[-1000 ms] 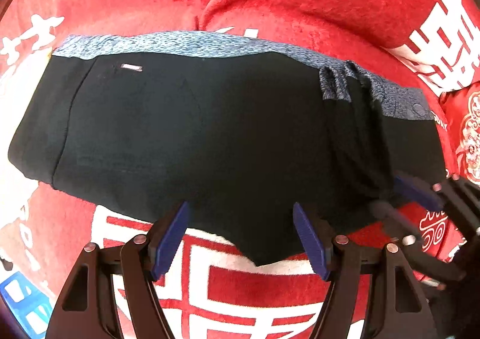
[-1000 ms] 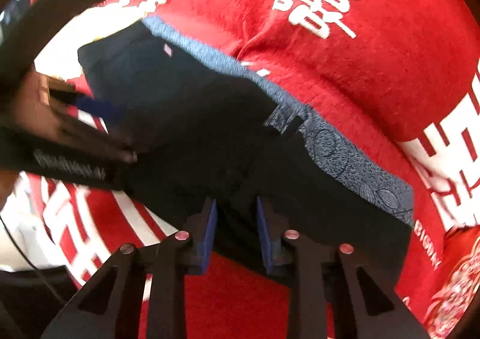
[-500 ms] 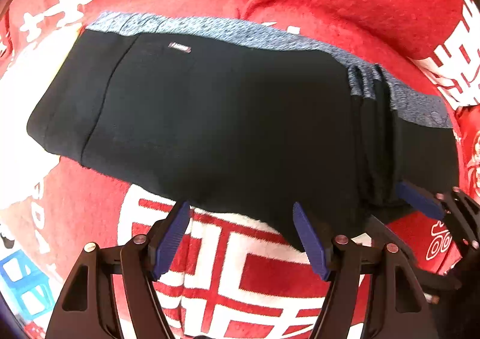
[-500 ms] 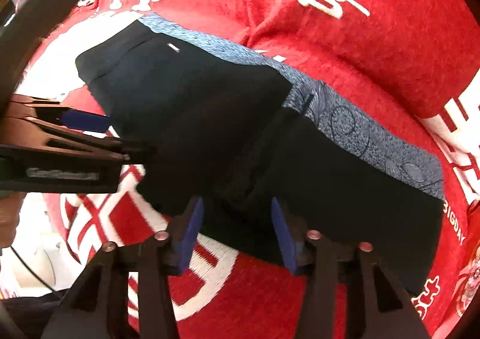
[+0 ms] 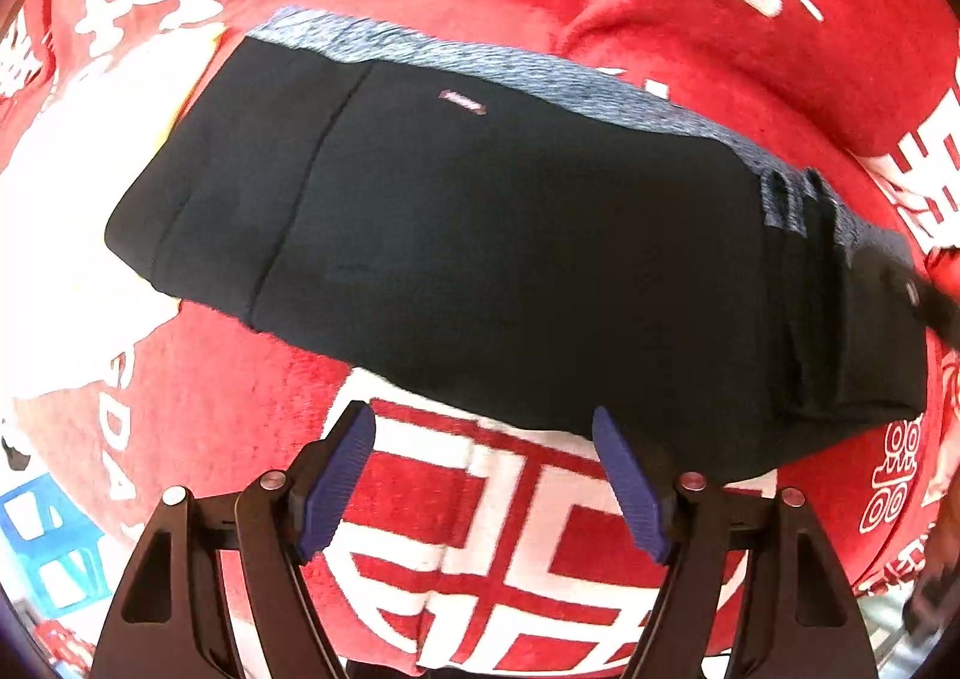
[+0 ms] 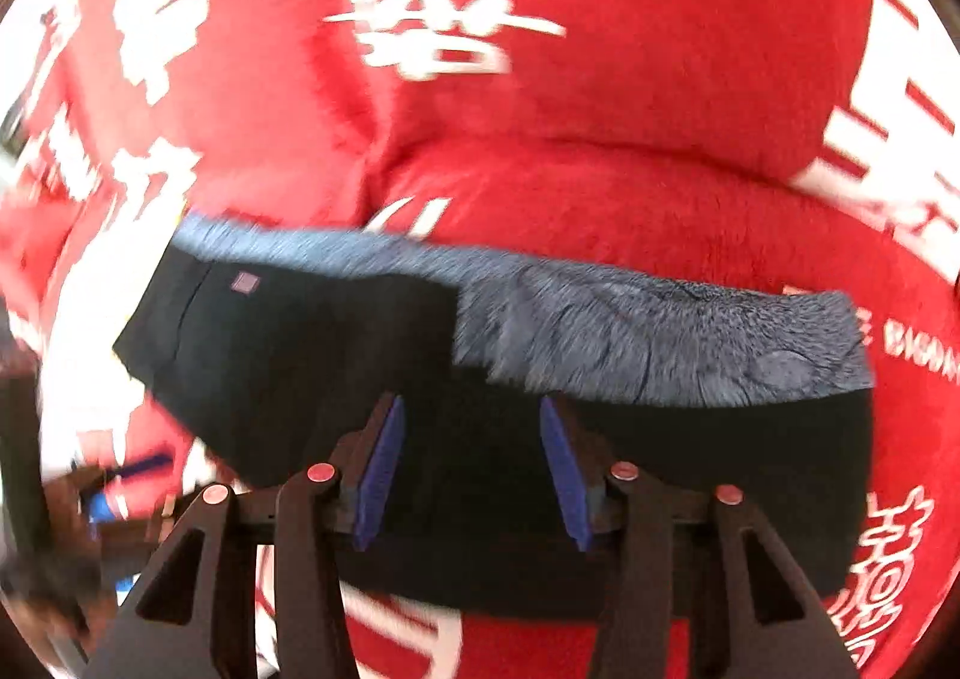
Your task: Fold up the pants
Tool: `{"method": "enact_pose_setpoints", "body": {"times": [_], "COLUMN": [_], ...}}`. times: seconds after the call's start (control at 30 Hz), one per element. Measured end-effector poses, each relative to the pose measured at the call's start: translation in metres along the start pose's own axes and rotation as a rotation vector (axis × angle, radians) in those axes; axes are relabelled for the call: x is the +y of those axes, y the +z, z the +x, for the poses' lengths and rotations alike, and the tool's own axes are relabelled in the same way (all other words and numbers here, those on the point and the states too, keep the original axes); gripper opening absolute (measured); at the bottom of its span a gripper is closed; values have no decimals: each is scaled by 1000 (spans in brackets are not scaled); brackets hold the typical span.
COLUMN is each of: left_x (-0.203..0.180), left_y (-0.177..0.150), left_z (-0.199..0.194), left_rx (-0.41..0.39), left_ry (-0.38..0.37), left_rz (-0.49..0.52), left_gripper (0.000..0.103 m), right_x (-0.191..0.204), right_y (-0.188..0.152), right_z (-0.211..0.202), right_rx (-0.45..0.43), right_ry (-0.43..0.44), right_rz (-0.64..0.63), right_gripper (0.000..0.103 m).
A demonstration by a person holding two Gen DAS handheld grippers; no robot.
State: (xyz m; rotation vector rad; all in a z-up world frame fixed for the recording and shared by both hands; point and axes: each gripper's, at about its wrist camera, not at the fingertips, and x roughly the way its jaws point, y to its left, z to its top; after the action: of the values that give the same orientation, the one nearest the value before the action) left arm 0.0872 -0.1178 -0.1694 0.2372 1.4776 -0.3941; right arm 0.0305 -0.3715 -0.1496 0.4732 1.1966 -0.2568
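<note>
Nearest in the left wrist view, the left gripper (image 5: 483, 478) hangs with its blue-padded fingers (image 5: 339, 478) wide apart and widening, nothing between them but the red plush blanket with white characters (image 5: 522, 547). Just beyond, from 9 to 3 o'clock, lies the black pair of short pants with a heathered grey waistband (image 5: 510, 253), folded flat, the waistband along the far edge toward 12.

In the blurred right wrist view, the right gripper (image 6: 471, 469) hovers over the pants' near black edge, fingers parted and clamping nothing.

The cloth looks light, soft and limp, likely to sag and slide on plush. The firmest hold is probably the doubled fold at 3 o'clock or the thicker waistband.
</note>
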Motion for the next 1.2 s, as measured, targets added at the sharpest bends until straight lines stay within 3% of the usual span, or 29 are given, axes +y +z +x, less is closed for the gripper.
{"method": "enact_pose_setpoints", "body": {"times": [0.17, 0.33, 0.63, 0.77, 1.0, 1.2], "left_x": [21, 47, 80, 88, 95, 94], "left_y": [-2, 0, -2, -4, -3, -5], "left_z": [0, 1, -2, -2, -1, -6], "left_rx": [-2, 3, -6, -2, -1, -3], "left_ry": [-1, -11, -11, 2, 12, 18], "left_rz": [-51, -97, -165, -178, -223, -239], "left_gripper": [76, 76, 76, 76, 76, 76], "right_x": [-1, 28, 78, 87, 102, 95], "right_y": [4, -9, -26, -35, -52, -53], "right_z": [35, 32, 37, 48, 61, 58], "right_rx": [97, 110, 168, 212, 250, 263], "right_ry": [-6, -58, -33, -45, -88, -45], "right_rz": [93, 10, -99, -131, -241, -218], "right_gripper": [53, 53, 54, 76, 79, 80]}}
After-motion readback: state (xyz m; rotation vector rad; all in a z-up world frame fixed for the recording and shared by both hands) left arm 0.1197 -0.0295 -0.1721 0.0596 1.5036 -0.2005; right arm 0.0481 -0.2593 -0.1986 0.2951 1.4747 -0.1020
